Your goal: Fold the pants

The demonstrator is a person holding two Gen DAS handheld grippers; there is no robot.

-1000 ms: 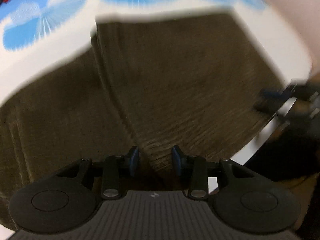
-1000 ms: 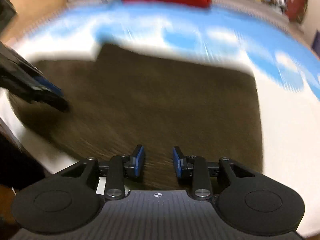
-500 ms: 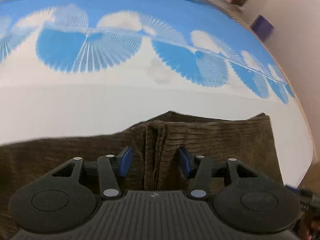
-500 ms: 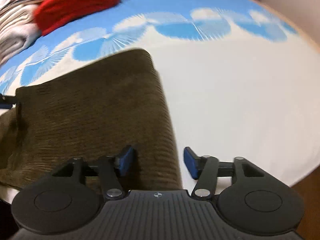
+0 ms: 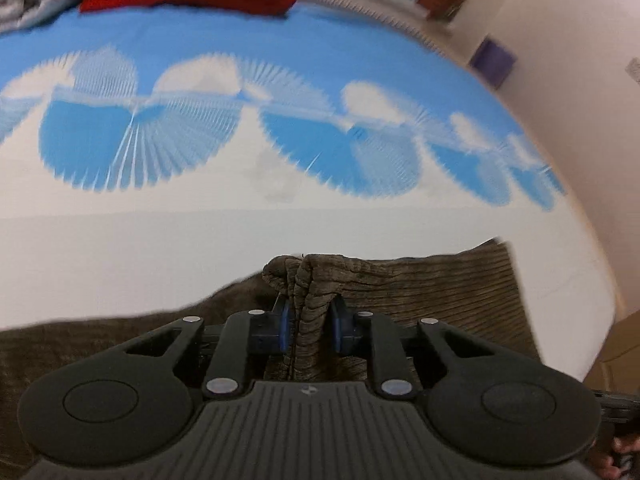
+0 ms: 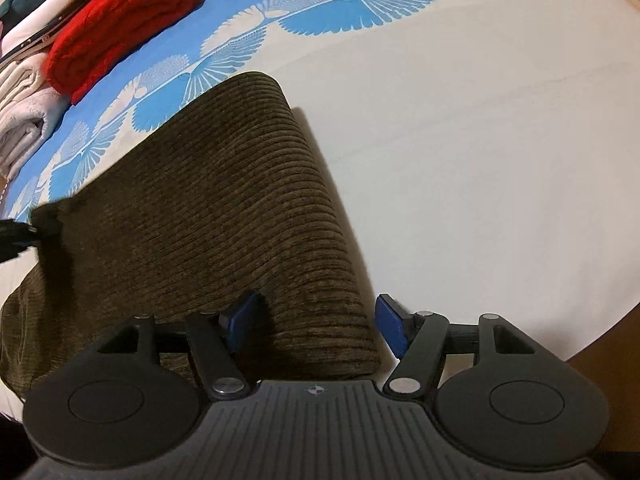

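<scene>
Brown corduroy pants (image 5: pixel 432 292) lie folded on a bed with a blue and white fan-pattern sheet (image 5: pixel 200 128). My left gripper (image 5: pixel 309 327) is shut on a bunched ridge of the pants fabric, pinched between the blue pads. In the right wrist view the pants (image 6: pixel 224 208) stretch from left to the middle, with a rounded folded edge on the right. My right gripper (image 6: pixel 318 326) is open, its jaws straddling that folded edge near the bed's front. The left gripper shows as a dark shape at the far left (image 6: pixel 16 236).
A rolled red blanket (image 6: pixel 120 20) and folded pale towels (image 6: pixel 24 120) lie at the far end of the bed. White sheet (image 6: pixel 480 140) spreads to the right of the pants. The bed edge (image 6: pixel 592 344) and wooden floor lie at the lower right.
My left gripper has closed on the pants fabric and bunched it up. My right gripper has opened wider around the folded edge. Both views have swung toward the far end of the bed.
</scene>
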